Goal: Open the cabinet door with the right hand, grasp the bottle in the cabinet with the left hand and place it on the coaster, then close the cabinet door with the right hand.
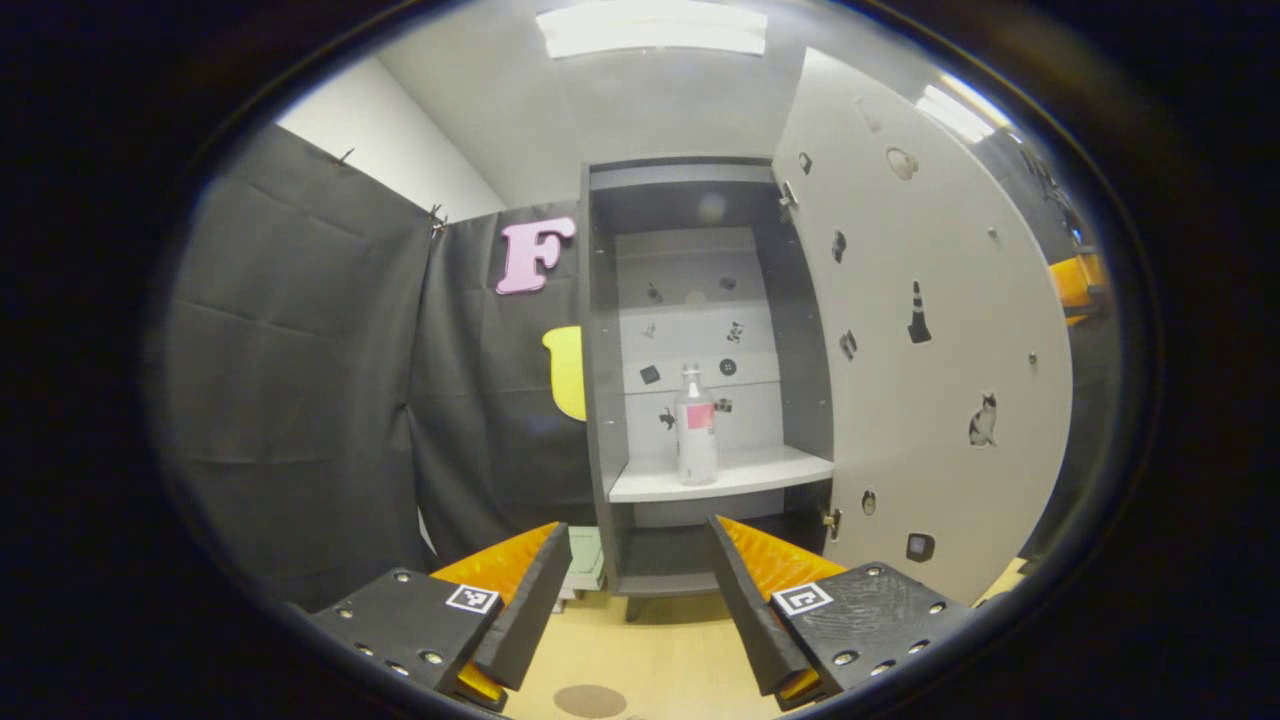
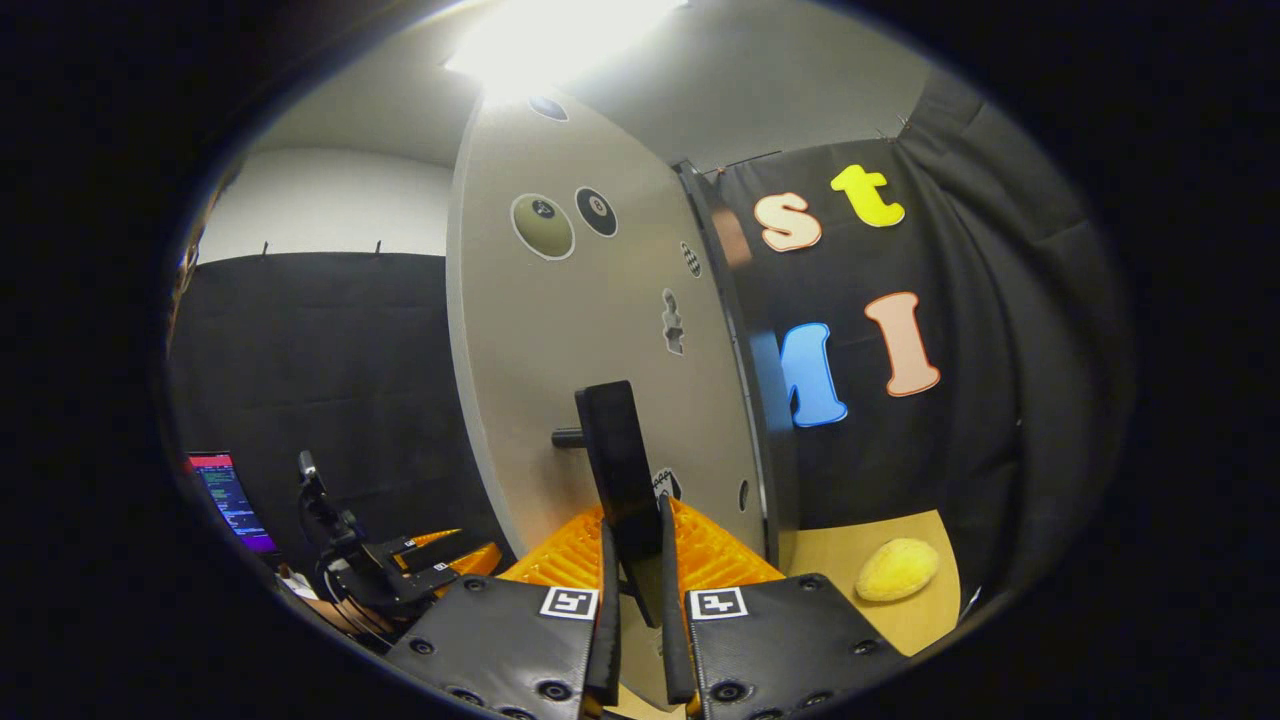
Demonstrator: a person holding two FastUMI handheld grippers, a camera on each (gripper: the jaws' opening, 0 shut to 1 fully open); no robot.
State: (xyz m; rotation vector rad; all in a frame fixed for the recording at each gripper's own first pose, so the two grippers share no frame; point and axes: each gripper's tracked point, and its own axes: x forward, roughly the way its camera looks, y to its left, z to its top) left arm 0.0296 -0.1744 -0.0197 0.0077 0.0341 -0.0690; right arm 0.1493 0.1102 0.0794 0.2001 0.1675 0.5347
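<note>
The grey cabinet [image 1: 600, 400] stands open, its pale door [image 1: 920, 330] swung out to the right. A clear bottle [image 1: 696, 428] with a pink label stands upright on the white shelf [image 1: 760, 472] inside. My left gripper [image 1: 632, 600] is open, well short of the cabinet, fingers framing the space below the shelf. A round brown coaster [image 1: 590, 701] lies on the wooden table between them. In the right gripper view, my right gripper [image 2: 640, 610] is shut on the door's black handle [image 2: 616, 470], with the door's outer face [image 2: 560, 330] just ahead. The left gripper [image 2: 420, 565] appears at lower left.
A yellow lemon-like object [image 2: 897, 569] lies on the wooden table [image 2: 850, 550] right of the door. A lit screen [image 2: 228, 498] stands at the far left. Black cloth walls surround the cabinet. A pale box [image 1: 587, 560] sits beside the cabinet's foot.
</note>
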